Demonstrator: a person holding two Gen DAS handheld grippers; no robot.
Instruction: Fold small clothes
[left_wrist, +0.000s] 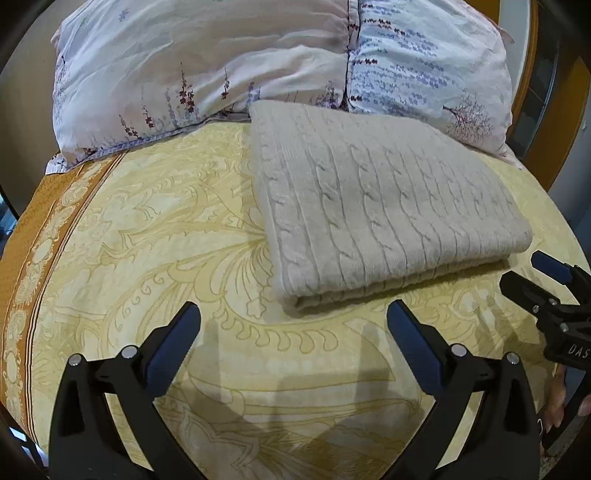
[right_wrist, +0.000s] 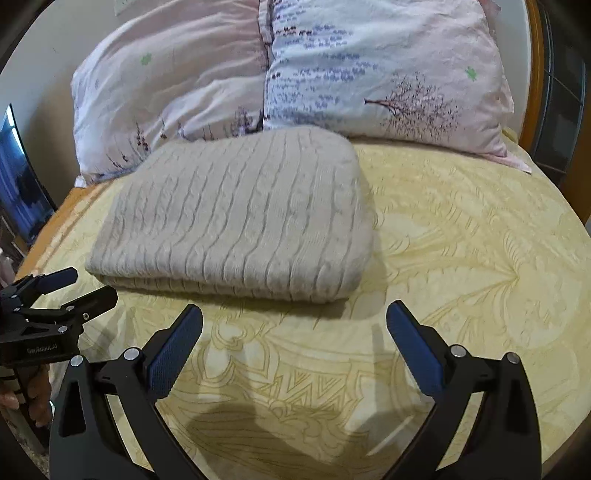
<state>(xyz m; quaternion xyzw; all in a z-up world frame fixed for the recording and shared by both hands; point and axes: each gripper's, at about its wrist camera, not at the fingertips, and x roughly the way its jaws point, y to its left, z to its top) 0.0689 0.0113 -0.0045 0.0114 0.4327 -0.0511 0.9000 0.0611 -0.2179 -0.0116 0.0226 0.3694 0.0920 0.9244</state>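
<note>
Left wrist view showed a big bed (left_wrist: 155, 229) with a yellow cover full of curly patterns and an orange band along its left edge. Two pillows (left_wrist: 207, 74) with little flowers and trees lay side by side at the far end of the bed. A folded sweater (left_wrist: 376, 206), pale grey with twisted knit lines, lay flat on the cover. Its far edge was touching the pillows, and its thick folded edge faced the camera. The left hand-held gripper (left_wrist: 293, 332) hung over the bare cover, just in front of the sweater. Its two blue pads were spread wide with nothing between them. The right hand-held gripper (left_wrist: 532, 273) poked in from the right side, near the sweater's near right corner. It was spread wide too and held nothing. A bit of a person's hand (left_wrist: 557, 398) showed under it.

From the right wrist view, the sweater (right_wrist: 236, 218) sat left of the middle, and the right hand-held gripper (right_wrist: 294, 330) was just in front of it, over the cover. The left hand-held gripper (right_wrist: 85, 286) came in from the left, beside the sweater's near left corner but not touching it.
</note>
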